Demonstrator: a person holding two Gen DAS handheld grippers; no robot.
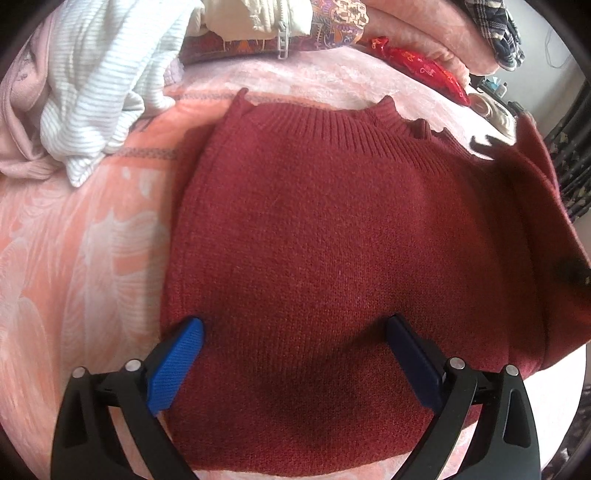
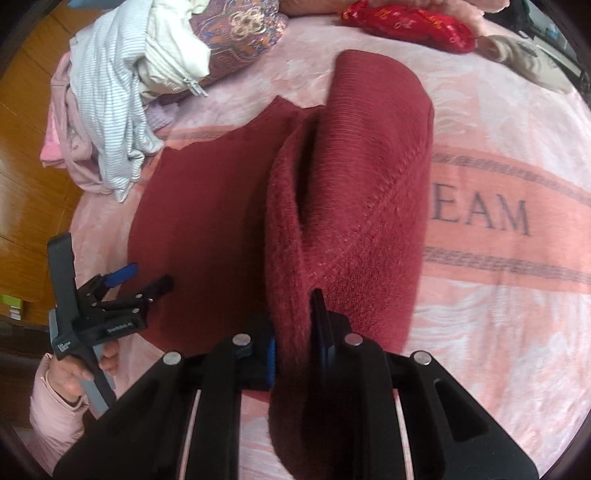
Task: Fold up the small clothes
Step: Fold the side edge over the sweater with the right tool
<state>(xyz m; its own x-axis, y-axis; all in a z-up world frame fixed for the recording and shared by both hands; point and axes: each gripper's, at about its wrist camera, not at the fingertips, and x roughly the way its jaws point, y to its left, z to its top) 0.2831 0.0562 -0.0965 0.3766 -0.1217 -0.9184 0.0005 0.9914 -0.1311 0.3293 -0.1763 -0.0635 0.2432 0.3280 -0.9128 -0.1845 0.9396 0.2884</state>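
Observation:
A dark red knit sweater (image 1: 314, 221) lies on a pink blanket, its ribbed neck toward the far side. My left gripper (image 1: 297, 328) is open, and its blue pads (image 1: 184, 347) stand wide apart over the sweater's near hem. My right gripper (image 2: 295, 332) is shut on a lifted side of the sweater (image 2: 354, 206), which hangs as a thick fold over the flat part (image 2: 207, 229). The right wrist view also shows the left gripper (image 2: 146, 278) at the sweater's left edge, held by a hand in a pink sleeve (image 2: 59, 398).
A pile of clothes sits at the far left: a white striped garment (image 1: 92, 92), a cream zip jacket (image 2: 173, 62) and a pink piece. A patterned cushion (image 2: 240, 29) and a red embroidered pouch (image 2: 406, 22) lie at the back. Wooden floor (image 2: 33, 155) shows past the bed's left edge.

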